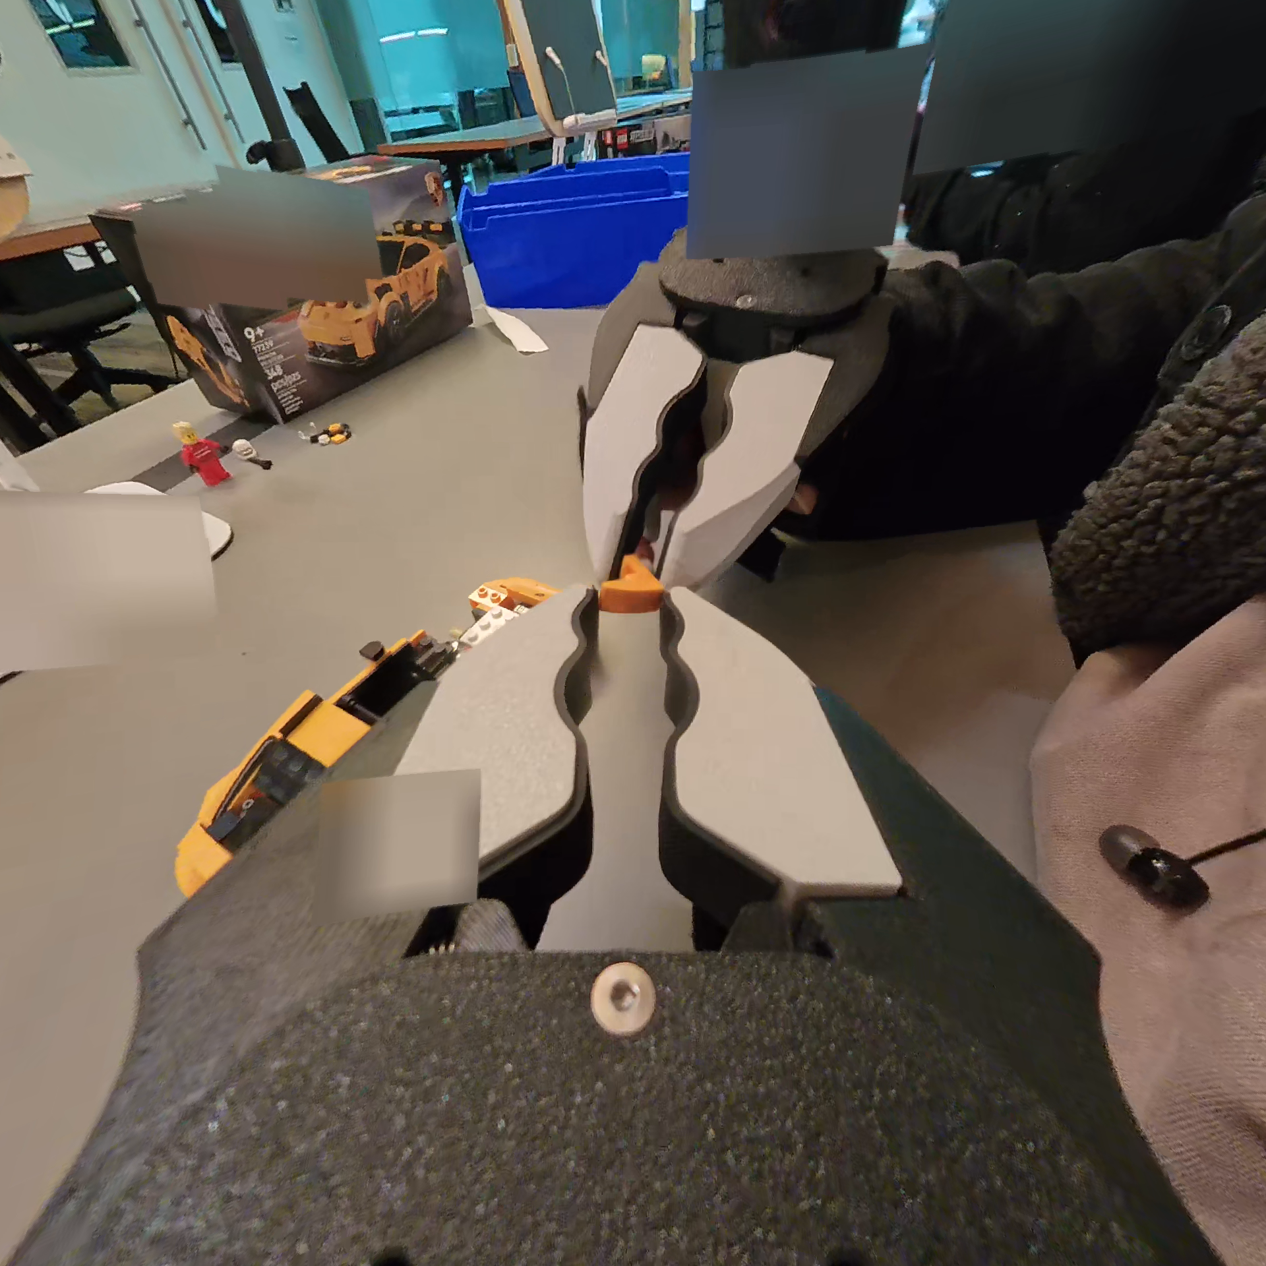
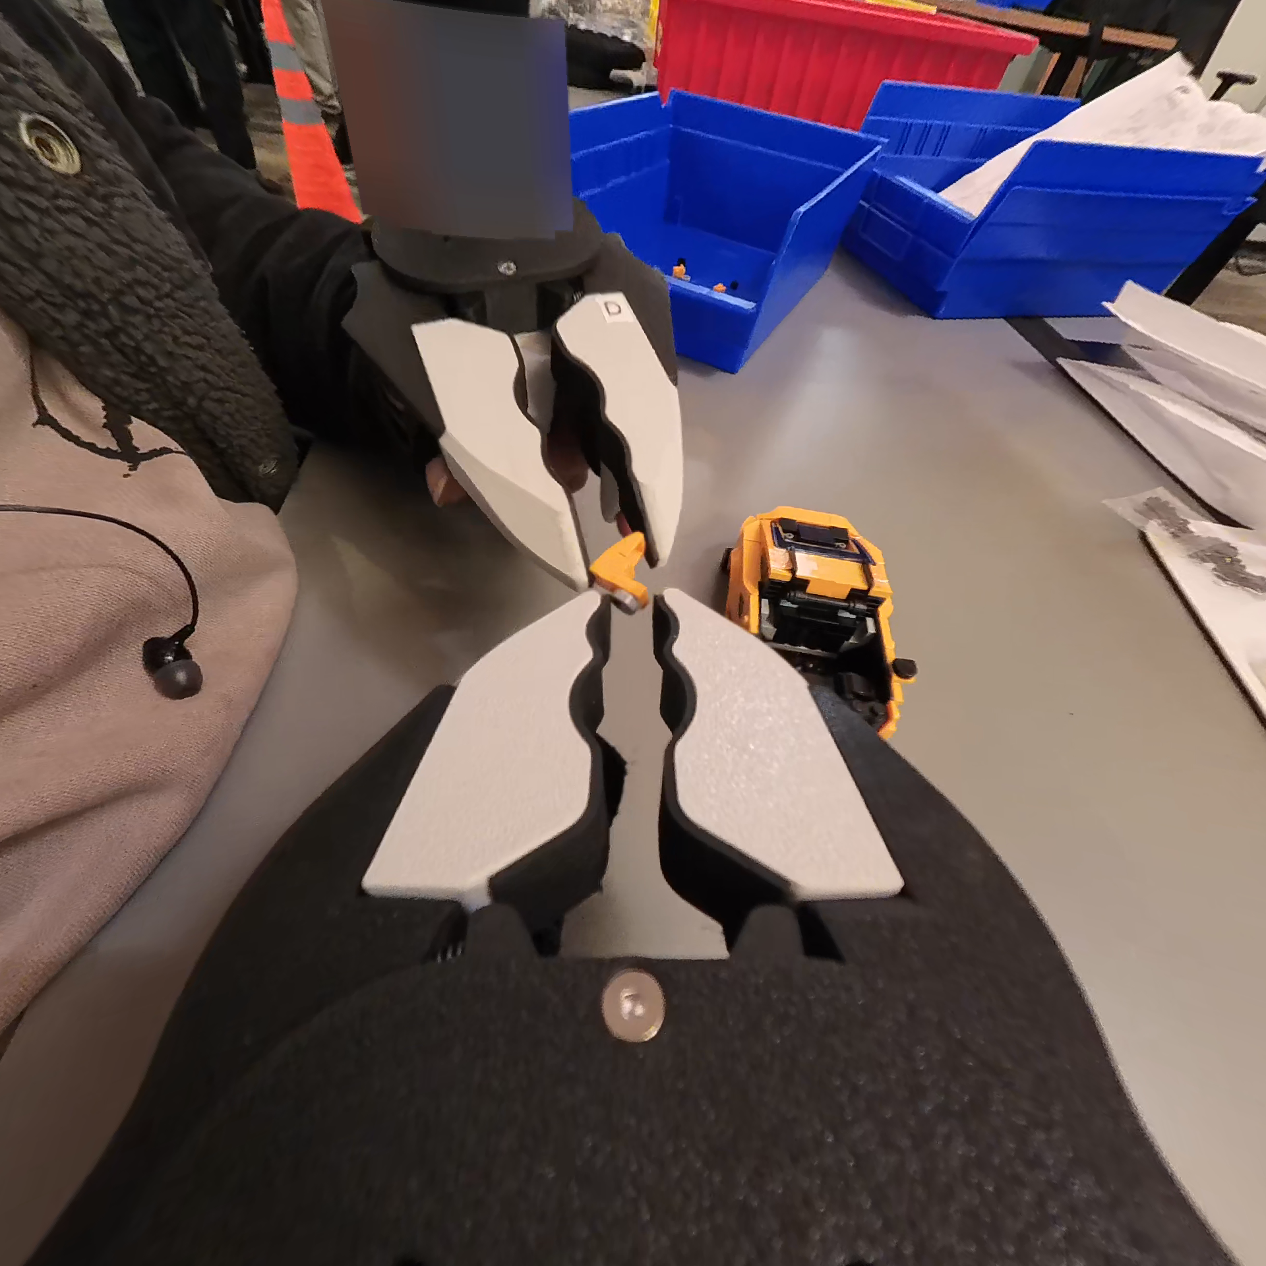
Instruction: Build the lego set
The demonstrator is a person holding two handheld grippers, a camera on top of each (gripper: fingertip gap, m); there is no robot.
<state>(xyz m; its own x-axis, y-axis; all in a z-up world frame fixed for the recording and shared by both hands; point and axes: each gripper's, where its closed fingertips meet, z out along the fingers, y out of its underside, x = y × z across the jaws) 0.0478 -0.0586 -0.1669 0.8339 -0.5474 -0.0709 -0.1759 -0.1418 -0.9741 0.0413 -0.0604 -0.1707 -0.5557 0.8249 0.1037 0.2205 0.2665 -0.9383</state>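
Observation:
A small orange lego piece (image 1: 630,594) is held in the air between both grippers, which meet tip to tip. My left gripper (image 1: 629,603) is shut on its wide end; it shows from the front in the right wrist view (image 2: 622,570). My right gripper (image 2: 629,600) is closed to a narrow gap around the piece's (image 2: 614,562) grey-tipped end; it also shows in the left wrist view (image 1: 640,577). The part-built orange car (image 2: 815,589) stands on the grey table beside the grippers, half hidden behind my left fingers in the left wrist view (image 1: 294,753).
The set's box (image 1: 329,329), a red minifigure (image 1: 202,455) and small loose pieces (image 1: 332,433) lie at the far left. Blue bins (image 2: 719,219) and a red bin (image 2: 822,61) stand behind. Papers (image 2: 1199,411) lie on the right. The person's torso is close by. Less than 4 cm separates the two grippers' tips. Both grippers' tips are roughly 40 cm from the red minifigure (image 1: 202,455).

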